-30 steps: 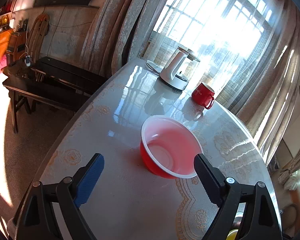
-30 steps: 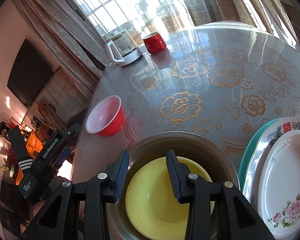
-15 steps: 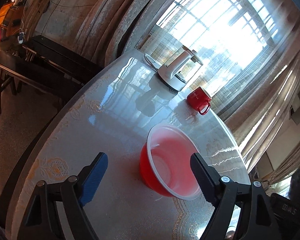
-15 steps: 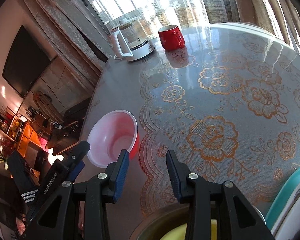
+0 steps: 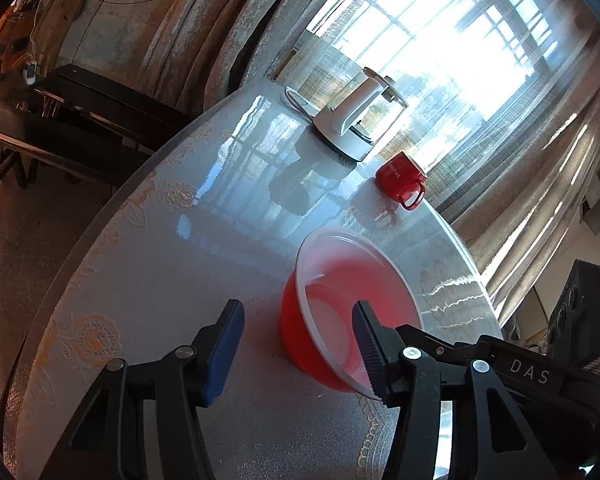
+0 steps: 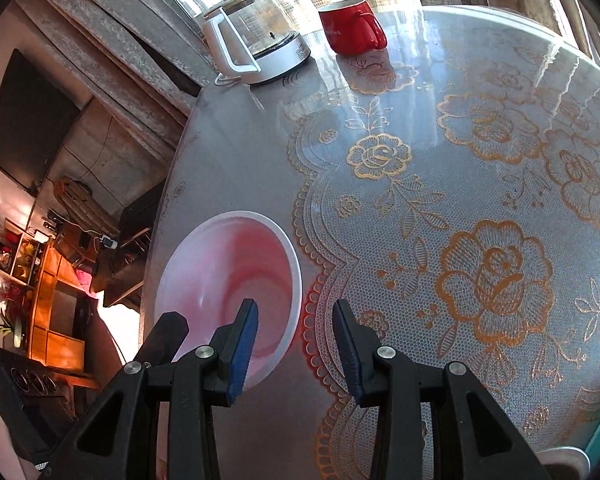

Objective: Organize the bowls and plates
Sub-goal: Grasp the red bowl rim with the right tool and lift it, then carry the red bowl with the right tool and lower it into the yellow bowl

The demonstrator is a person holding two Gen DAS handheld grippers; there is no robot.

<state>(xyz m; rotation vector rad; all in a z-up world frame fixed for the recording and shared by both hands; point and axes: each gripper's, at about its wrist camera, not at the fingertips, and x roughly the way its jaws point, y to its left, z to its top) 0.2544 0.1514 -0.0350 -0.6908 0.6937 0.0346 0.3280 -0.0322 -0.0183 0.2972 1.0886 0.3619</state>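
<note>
Left gripper (image 5: 298, 332) closing over the near wall of the red bowl (image 5: 352, 304); right gripper (image 6: 294, 338) empty.

The left jaws straddle the bowl wall, one pad outside and one inside, not yet pressing as far as can be seen. The right gripper hangs part-open, clamped on nothing, its jaws either side of the bowl's rim. The bowl stands upright on the worktop (image 5: 160, 272), near the left edge. Recommended: seat the wall deep between the pads before lifting, since thin plastic may flex or slip. Open room lies over the patterned cloth; the mug (image 5: 400, 180) and kettle (image 5: 356, 120) stand well apart.
</note>
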